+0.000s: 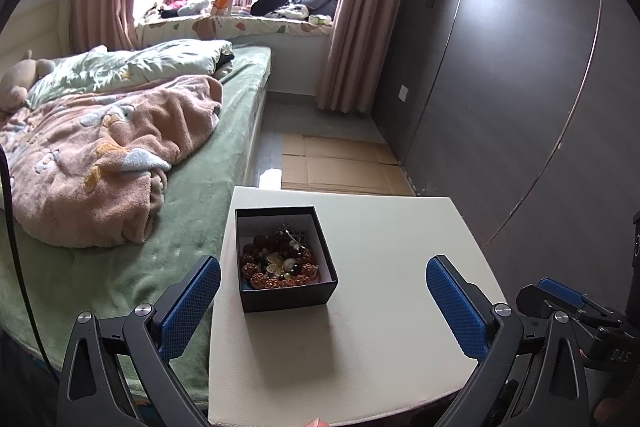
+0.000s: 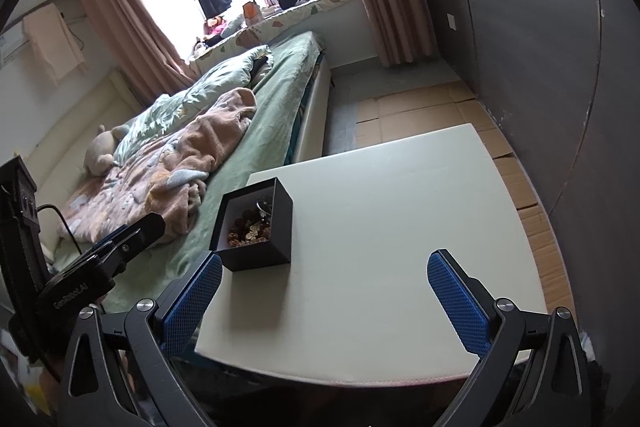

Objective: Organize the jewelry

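Note:
A black open box (image 1: 286, 293) stands near the left edge of a white table (image 1: 380, 307). It holds a heap of jewelry (image 1: 280, 261): brown bead strings, pearls, and a gold butterfly piece. My left gripper (image 1: 323, 291) is open and empty, a little above the table, with the box just ahead between its blue pads. The box also shows in the right wrist view (image 2: 276, 227), with jewelry (image 2: 250, 227) inside. My right gripper (image 2: 325, 289) is open and empty over the table's (image 2: 400, 227) front, to the right of the box. The left gripper's body (image 2: 120, 247) shows at the left.
A bed (image 1: 120, 267) with a green sheet and a pink blanket (image 1: 100, 155) runs along the table's left side. A dark wardrobe wall (image 1: 520, 87) stands to the right. Flattened cardboard (image 1: 340, 167) lies on the floor beyond the table. The right gripper's finger (image 1: 560, 297) shows at the right edge.

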`<state>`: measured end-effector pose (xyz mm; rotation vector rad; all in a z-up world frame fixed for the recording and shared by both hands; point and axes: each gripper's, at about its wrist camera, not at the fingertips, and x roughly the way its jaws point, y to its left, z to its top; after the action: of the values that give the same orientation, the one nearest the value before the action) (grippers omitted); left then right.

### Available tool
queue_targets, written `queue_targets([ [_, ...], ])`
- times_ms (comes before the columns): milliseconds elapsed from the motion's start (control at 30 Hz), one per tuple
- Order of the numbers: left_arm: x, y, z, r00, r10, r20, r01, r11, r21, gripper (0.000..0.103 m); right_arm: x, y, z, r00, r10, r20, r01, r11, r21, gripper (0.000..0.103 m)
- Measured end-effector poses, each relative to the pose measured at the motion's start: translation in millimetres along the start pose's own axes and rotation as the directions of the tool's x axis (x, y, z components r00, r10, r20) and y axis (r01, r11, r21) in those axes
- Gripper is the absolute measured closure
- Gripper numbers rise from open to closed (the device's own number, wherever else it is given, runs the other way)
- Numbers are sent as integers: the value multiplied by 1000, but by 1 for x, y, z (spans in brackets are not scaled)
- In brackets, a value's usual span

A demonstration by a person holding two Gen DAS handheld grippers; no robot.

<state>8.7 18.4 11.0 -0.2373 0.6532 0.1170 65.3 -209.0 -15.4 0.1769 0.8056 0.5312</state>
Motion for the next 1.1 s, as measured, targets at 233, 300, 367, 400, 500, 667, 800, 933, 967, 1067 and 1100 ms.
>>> queue_targets([
  [233, -1, 0, 1, 1000, 2, 1, -2, 1000, 5, 1, 0, -2, 1, 1000, -2, 0, 2, 1000, -1, 0],
  [300, -1, 0, 1, 1000, 1, 2, -1, 1000, 4, 1, -1, -3, 2, 1000, -1, -1, 1, 1000, -2, 0],
  [367, -1, 1, 1, 1000, 1, 3, -1, 1000, 4, 1, -1, -2, 2, 1000, -3, 0, 3, 1000, -2, 0],
  [400, -2, 0, 1, 1000, 0, 3, 0, 1000, 4, 1, -1, -3, 2, 1000, -5, -1, 5, 1000, -3, 0],
  [500, -2, 0, 1, 1000, -2, 3, 2, 1000, 6, 1, 0, -3, 3, 1000, -5, -1, 5, 1000, -3, 0],
  [667, -4, -2, 0, 1000, -8, 6, 8, 1000, 11, 1, 0, -2, 2, 1000, -6, 0, 6, 1000, -3, 0],
  [800, -6, -3, 0, 1000, -2, 15, 2, 1000, 19, 1, -1, -3, 2, 1000, -9, -1, 9, 1000, -3, 0],
  [933, -6, -3, 0, 1000, 9, 18, -9, 1000, 22, 1, -1, -4, 3, 1000, -12, 1, 12, 1000, 0, 0],
  [967, -6, -3, 0, 1000, 11, 19, -11, 1000, 22, 1, -1, -4, 4, 1000, -12, 3, 12, 1000, 0, 0],
  [1067, -6, -3, 0, 1000, 16, 21, -17, 999, 27, 1, -1, -3, 3, 1000, -12, 1, 12, 1000, -1, 0],
  [1100, -6, -3, 0, 1000, 19, 23, -20, 999, 29, 1, -1, -4, 4, 1000, -13, 0, 13, 1000, -1, 0],
])
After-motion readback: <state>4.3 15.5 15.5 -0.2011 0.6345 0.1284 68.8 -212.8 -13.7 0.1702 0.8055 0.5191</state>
